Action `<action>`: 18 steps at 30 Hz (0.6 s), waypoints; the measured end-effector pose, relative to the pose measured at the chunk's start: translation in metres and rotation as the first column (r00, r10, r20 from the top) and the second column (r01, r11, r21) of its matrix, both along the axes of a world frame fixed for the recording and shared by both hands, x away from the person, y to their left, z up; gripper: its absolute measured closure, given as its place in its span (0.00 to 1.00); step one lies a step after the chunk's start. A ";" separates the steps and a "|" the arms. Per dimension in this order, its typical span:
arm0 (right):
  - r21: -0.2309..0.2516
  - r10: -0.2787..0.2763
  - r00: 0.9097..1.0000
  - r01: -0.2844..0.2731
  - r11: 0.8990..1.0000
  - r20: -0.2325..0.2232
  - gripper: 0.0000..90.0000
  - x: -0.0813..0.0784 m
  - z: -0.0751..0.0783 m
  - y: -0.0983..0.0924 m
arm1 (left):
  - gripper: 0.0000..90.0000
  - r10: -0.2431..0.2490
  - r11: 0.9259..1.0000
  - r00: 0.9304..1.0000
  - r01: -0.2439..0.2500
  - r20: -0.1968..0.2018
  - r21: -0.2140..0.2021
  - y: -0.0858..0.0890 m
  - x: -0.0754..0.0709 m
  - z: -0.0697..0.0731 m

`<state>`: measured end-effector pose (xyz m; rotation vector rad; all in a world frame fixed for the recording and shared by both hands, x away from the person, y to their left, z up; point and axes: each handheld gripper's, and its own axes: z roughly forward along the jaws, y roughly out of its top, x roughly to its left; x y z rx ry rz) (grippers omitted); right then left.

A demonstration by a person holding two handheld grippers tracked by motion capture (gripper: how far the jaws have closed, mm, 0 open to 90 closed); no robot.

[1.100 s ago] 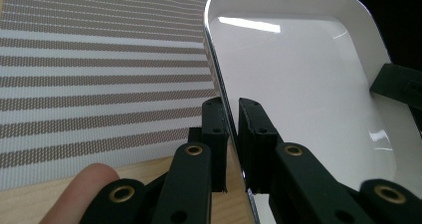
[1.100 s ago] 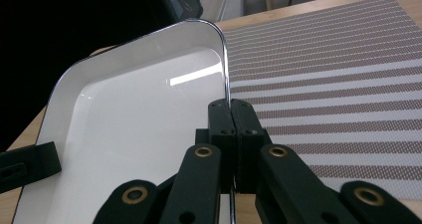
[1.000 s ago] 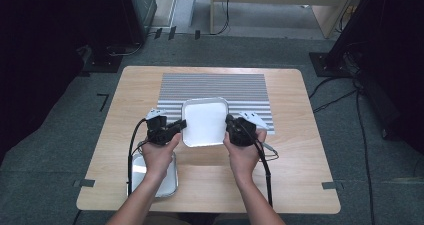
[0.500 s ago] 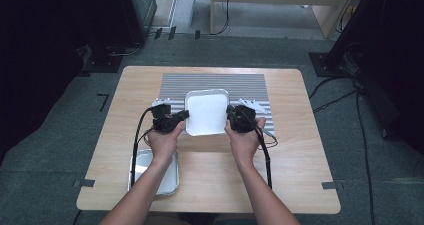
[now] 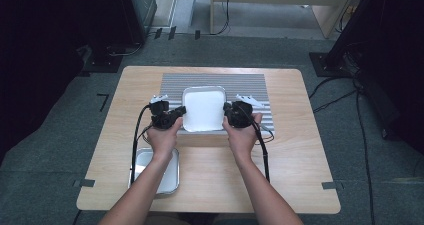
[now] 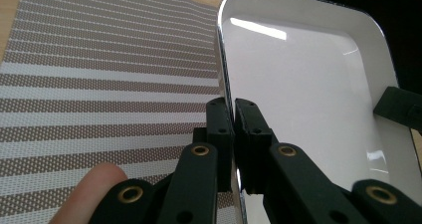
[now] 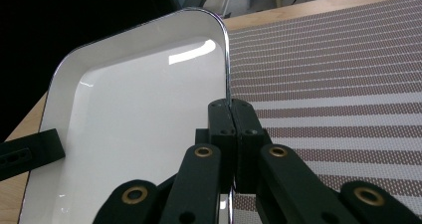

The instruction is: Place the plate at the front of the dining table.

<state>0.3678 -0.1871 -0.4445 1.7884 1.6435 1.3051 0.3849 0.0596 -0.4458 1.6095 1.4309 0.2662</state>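
High view: I hold a white tray (image 5: 203,109) over the striped mat (image 5: 250,82) at the middle of the surface, its long axis running away from me. Left fingers (image 6: 233,129) and right fingers (image 7: 231,129) pinch its opposite side rims, closed tight.

We count two trays: one white tray (image 5: 203,108) on the mat and a second metal tray (image 5: 167,177) near the counter's front edge. There is one striped mat (image 5: 250,85), one wooden counter (image 5: 300,160), two hand-held tools, the left tool (image 5: 181,110) and the right tool (image 5: 226,108), and two forearms.
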 end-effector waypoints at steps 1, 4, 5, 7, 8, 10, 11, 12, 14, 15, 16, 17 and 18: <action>0.000 0.000 1.000 0.000 1.000 0.000 1.00 0.000 0.000 0.000 | 0.96 0.000 1.000 1.000 0.000 0.000 0.000 0.000 0.000 0.000; -0.006 0.005 1.000 -0.005 1.000 0.007 1.00 0.001 0.005 0.001 | 0.96 0.015 1.000 1.000 -0.015 0.009 0.008 -0.001 -0.001 0.007; -0.006 0.008 1.000 -0.008 1.000 0.009 1.00 0.002 0.008 0.001 | 0.97 0.017 1.000 1.000 -0.017 0.011 0.006 -0.001 -0.002 0.009; 0.001 0.014 1.000 -0.014 1.000 0.014 1.00 0.002 0.012 0.000 | 0.97 0.027 1.000 0.999 -0.027 0.021 0.008 -0.001 -0.005 0.017; 0.007 0.020 1.000 -0.020 1.000 0.019 1.00 0.001 0.016 -0.001 | 0.97 0.037 0.999 0.999 -0.037 0.031 0.002 -0.001 -0.007 0.021; 0.015 0.026 0.999 -0.027 1.000 0.027 1.00 -0.001 0.022 0.000 | 0.97 0.048 0.999 0.998 -0.048 0.045 0.004 -0.001 -0.011 0.029; 0.016 0.029 0.999 -0.030 0.999 0.031 1.00 -0.003 0.026 0.000 | 0.97 0.047 0.999 0.998 -0.048 0.051 0.008 -0.001 -0.012 0.030; 0.016 0.032 0.999 -0.033 0.999 0.033 1.00 -0.003 0.027 -0.001 | 0.97 0.048 0.999 0.997 -0.049 0.058 0.013 -0.001 -0.013 0.033; 0.015 0.036 0.999 -0.037 0.999 0.036 1.00 -0.004 0.032 -0.001 | 0.97 0.042 0.999 0.997 -0.044 0.063 0.021 -0.001 -0.013 0.039; 0.015 0.038 0.999 -0.039 0.999 0.038 1.00 -0.005 0.035 -0.001 | 0.97 0.041 0.999 0.997 -0.042 0.065 0.025 -0.001 -0.013 0.041; 0.014 0.039 0.999 -0.039 0.999 0.039 1.00 -0.005 0.037 -0.001 | 0.97 0.038 0.999 0.997 -0.040 0.069 0.032 -0.002 -0.013 0.045; 0.013 0.040 0.998 -0.040 0.999 0.041 1.00 -0.005 0.041 -0.001 | 0.97 0.038 0.999 0.997 -0.041 0.071 0.032 -0.002 -0.013 0.047; 0.012 0.035 0.998 -0.036 0.999 0.047 1.00 -0.006 0.046 -0.002 | 0.97 0.035 0.998 0.996 -0.038 0.081 0.041 -0.004 -0.012 0.055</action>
